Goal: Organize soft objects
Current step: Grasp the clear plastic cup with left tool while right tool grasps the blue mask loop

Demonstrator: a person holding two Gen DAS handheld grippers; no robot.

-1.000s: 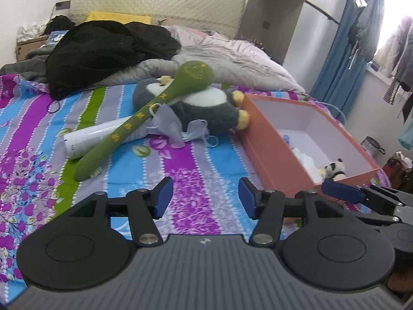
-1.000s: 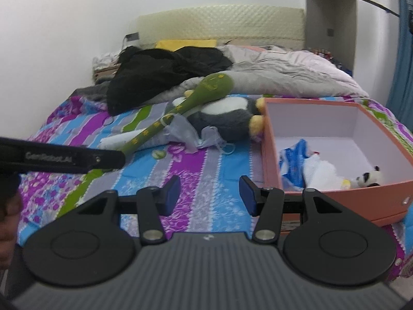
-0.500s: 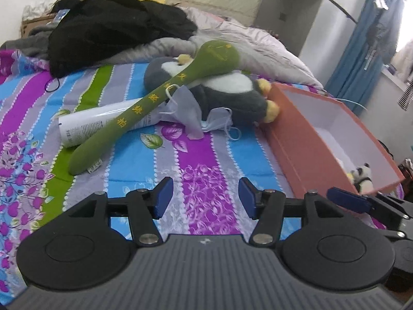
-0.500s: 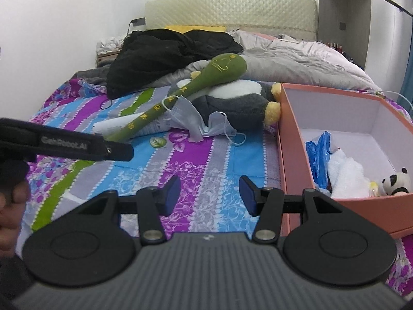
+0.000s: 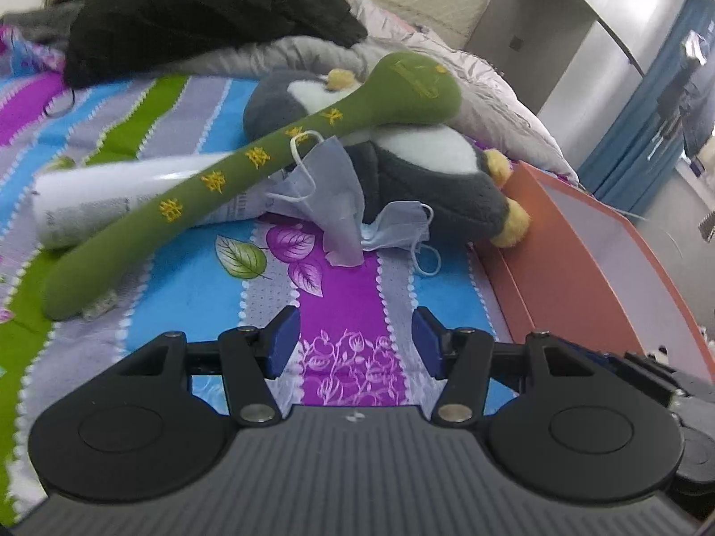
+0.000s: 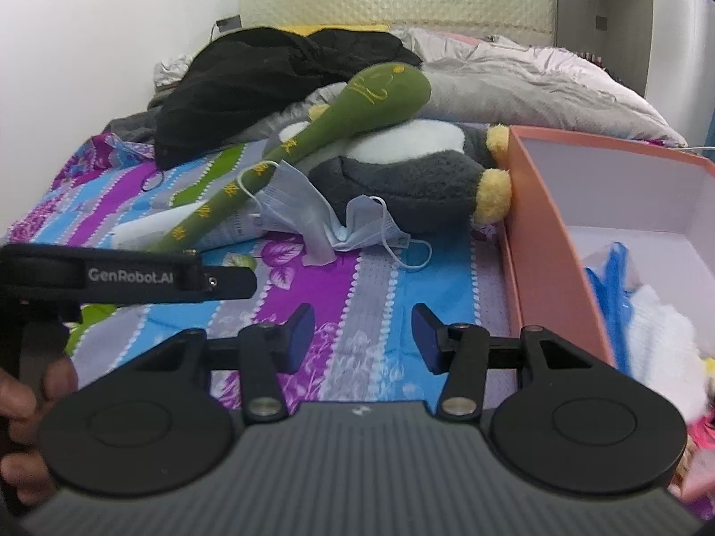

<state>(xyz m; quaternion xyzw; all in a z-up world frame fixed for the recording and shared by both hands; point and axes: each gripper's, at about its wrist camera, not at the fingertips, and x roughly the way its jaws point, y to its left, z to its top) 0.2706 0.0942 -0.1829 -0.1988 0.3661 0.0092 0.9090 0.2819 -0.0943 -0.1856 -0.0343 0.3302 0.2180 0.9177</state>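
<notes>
While both tongs gape empty, a striped bedspread fronts a quilted headboard.

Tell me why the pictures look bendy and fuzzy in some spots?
Left wrist view: the fisheye lens curves the orange box, and the black clothes look smeared. Right wrist view: the white fluffy thing in the box is blurred, while the face masks stay fairly sharp.

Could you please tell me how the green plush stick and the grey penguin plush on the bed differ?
The green plush stick is long and thin, with yellow characters along it; the grey penguin plush is squat and rounded, with a white belly and yellow feet. The stick lies tilted, its head propped on the penguin, which rests on the bedspread against the orange box. Both are soft toys outside the box.
</notes>
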